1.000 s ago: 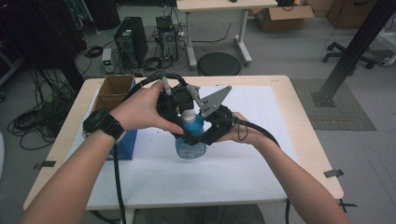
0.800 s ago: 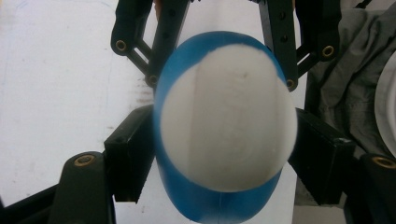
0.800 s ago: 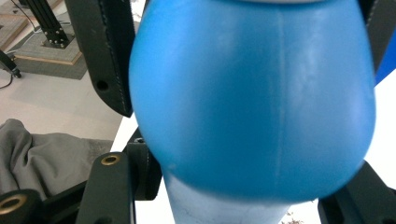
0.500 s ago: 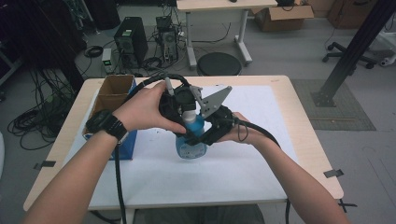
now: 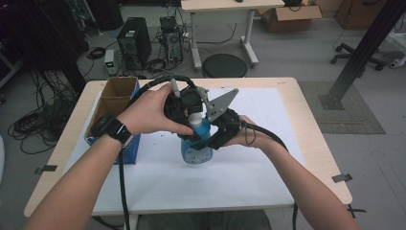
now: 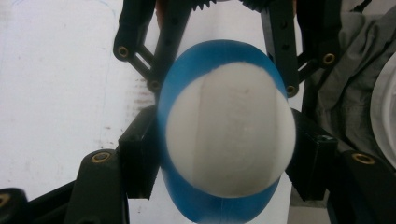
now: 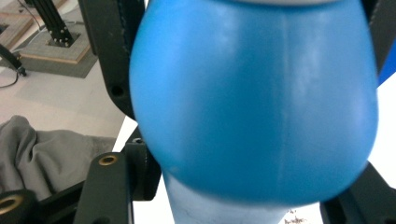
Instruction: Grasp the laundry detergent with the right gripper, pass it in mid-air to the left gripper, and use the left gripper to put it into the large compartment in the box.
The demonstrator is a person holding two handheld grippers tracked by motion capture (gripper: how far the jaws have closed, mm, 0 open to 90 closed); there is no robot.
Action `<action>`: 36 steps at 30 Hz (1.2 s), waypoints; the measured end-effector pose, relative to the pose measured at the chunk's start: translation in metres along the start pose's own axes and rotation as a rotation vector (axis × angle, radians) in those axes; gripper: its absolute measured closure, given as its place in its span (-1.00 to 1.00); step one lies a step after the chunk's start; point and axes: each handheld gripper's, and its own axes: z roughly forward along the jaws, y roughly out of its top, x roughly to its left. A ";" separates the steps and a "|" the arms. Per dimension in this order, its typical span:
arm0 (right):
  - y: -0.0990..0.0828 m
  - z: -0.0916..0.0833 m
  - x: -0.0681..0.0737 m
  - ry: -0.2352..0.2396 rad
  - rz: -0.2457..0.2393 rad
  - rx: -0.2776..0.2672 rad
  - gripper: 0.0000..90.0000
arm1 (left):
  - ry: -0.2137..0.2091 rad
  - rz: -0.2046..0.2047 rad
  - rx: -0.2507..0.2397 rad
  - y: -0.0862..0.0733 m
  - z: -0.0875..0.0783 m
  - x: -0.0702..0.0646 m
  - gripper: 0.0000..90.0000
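Both hand-held grippers (image 5: 194,132) clamp the bottle (image 5: 197,143) (blue, white-capped) — upright.

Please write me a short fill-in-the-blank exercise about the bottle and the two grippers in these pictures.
1. The blue bottle stands on a ____ sheet on the table.
2. The left gripper has its jaws closed on the bottle's ____ cap.
3. The right gripper grips the bottle's ____ body.
4. The open cardboard box sits near the table's ____ edge.

Missing words: white; white; blue; left
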 end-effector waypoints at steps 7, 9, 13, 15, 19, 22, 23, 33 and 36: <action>-0.012 -0.013 -0.010 -0.056 0.099 -0.025 -0.93 | 0.014 -0.095 0.011 -0.006 -0.016 0.006 -0.15; -0.025 -0.026 -0.016 -0.091 0.144 0.015 -0.94 | 0.042 -0.146 0.016 -0.009 -0.025 0.010 -0.15; -0.038 -0.040 -0.020 -0.102 0.183 0.049 -0.92 | 0.127 -0.272 0.024 -0.016 -0.046 0.021 -0.15; -0.046 -0.048 -0.022 -0.118 0.193 0.090 -0.90 | 0.179 -0.350 0.014 -0.022 -0.057 0.028 -0.15; -0.062 -0.063 -0.023 -0.143 0.208 0.153 -0.86 | 0.265 -0.532 -0.016 -0.038 -0.080 0.042 -0.15; -0.072 -0.075 -0.024 -0.169 0.229 0.180 -0.86 | 0.313 -0.673 -0.051 -0.053 -0.099 0.052 -0.15; -0.076 -0.079 -0.025 -0.180 0.236 0.186 -0.86 | 0.329 -0.719 -0.063 -0.058 -0.104 0.054 -0.15; -0.101 -0.100 -0.028 -0.252 0.284 0.285 -0.84 | 0.417 -1.034 -0.054 -0.107 -0.141 0.073 -0.15; -0.104 -0.101 -0.027 -0.257 0.289 0.291 -0.84 | 0.428 -1.086 -0.066 -0.120 -0.149 0.076 -0.15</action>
